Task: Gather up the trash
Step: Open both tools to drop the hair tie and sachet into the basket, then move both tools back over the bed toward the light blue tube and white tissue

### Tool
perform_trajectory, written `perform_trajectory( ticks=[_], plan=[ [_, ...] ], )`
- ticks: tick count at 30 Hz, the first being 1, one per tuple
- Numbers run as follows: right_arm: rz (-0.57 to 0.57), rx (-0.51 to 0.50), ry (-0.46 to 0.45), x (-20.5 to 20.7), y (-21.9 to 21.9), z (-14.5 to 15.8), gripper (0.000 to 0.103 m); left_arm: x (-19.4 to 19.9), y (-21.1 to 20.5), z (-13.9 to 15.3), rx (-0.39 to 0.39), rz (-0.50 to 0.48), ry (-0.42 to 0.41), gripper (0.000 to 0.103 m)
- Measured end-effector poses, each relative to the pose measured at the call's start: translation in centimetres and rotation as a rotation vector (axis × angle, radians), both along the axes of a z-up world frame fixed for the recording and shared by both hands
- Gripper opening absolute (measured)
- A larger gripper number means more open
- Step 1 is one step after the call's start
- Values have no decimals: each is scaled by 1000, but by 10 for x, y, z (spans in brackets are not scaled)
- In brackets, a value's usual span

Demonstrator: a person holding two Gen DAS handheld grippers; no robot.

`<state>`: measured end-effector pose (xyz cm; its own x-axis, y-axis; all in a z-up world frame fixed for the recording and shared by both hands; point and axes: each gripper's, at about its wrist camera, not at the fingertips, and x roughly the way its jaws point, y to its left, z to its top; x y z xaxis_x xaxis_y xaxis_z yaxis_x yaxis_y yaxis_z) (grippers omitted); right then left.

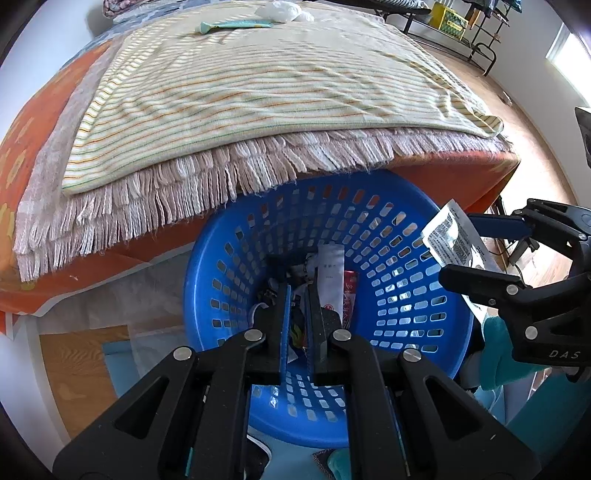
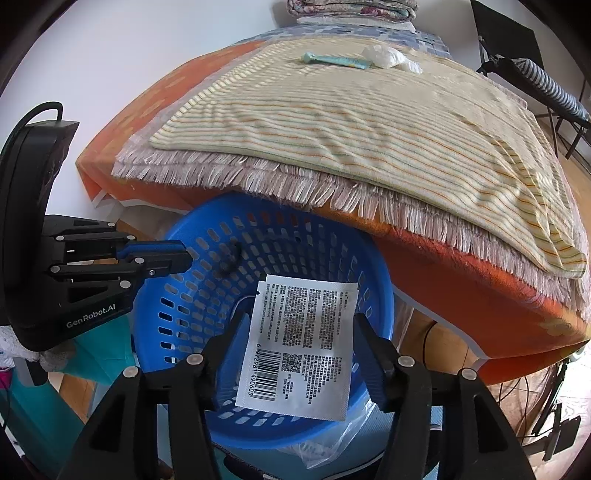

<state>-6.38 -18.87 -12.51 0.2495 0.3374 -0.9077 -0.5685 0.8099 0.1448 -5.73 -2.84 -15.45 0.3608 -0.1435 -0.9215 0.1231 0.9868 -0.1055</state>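
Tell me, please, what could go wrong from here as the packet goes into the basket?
1. The right gripper holds the flat packet above the near rim of the basket; released here, it might flutter outside.
2. The left gripper sits over the basket beside it, so the two could bump.
3. The blanket fringe overhangs the far rim and might snag a gripper heading back for the wrapper and tissue.

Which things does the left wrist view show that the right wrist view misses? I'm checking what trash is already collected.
Only the left view shows wrappers lying inside the basket. Only the right view shows the barcode side of the white packet held in the right gripper. Both show the basket, the packet, the teal wrapper and a crumpled white bag on the bed.
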Motion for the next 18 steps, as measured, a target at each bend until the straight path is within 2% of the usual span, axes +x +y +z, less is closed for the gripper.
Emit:
perform_trajectory(
  ticks=[2,4,5,6,8,18],
  plan=[
    [-2,-2,2,0,0,-1,61,0,1,0,0,0,2,5],
    [-5,-2,3,1,0,-1,61,0,1,-1,2,2,3,10],
    [-7,-2,2,1,0,-1,61,0,1,-1,3,3,2,22],
    [-9,-2,4,1,-1,-1,62,0,1,0,5,5,0,39],
    [-15,-2,10,2,-1,-2,64,-1,1,1,8,11,-14,49],
    [-41,1,22,6,-5,-1,80,-1,6,2,6,29,-10,49]
  ],
)
